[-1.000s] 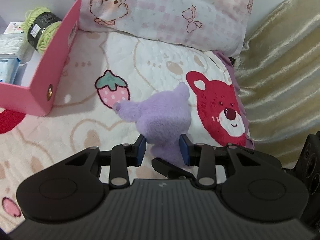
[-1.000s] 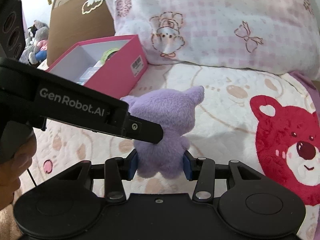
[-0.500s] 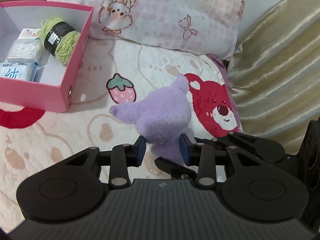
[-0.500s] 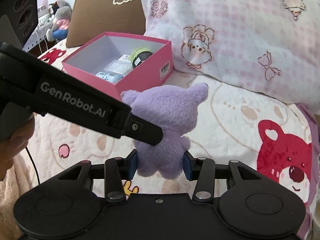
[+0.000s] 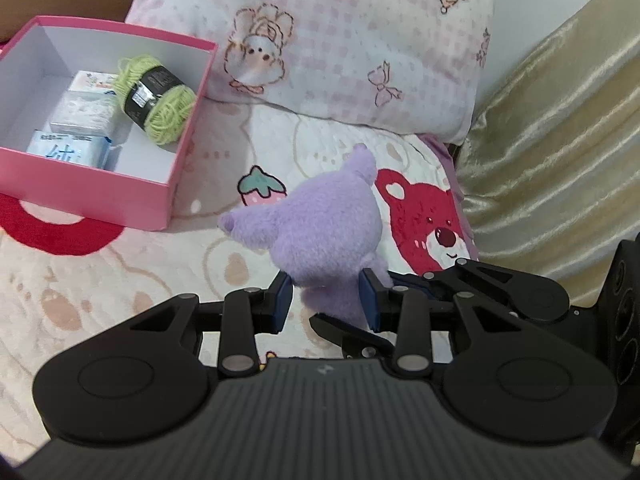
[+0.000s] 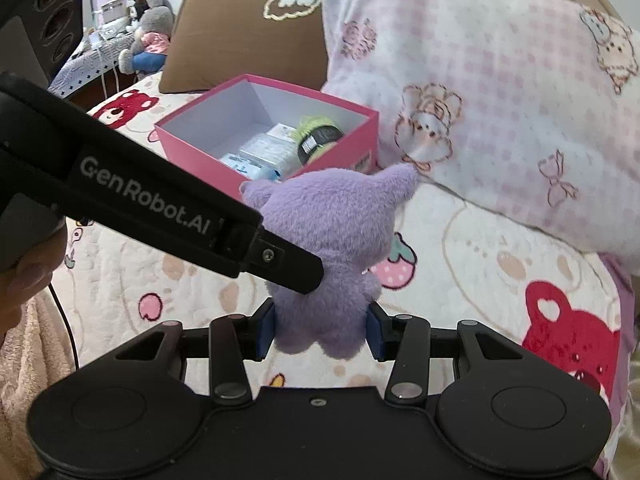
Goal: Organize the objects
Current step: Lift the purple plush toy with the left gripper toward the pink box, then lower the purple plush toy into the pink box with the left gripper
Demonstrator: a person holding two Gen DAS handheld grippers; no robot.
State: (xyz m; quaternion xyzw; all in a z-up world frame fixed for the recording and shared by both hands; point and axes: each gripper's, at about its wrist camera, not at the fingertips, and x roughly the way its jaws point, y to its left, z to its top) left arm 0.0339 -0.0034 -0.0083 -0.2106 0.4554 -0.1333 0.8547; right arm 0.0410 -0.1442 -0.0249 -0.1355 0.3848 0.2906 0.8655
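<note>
Right wrist view: both claws, right claw and left claw, angled downward, clamped on purple plush

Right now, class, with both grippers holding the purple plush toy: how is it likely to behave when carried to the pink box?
The plush toy looks soft: its fuzzy body bulges between the jaws, so it probably squashes rather than breaks. It seems light for its size, and unlikely to slip or roll.
</note>
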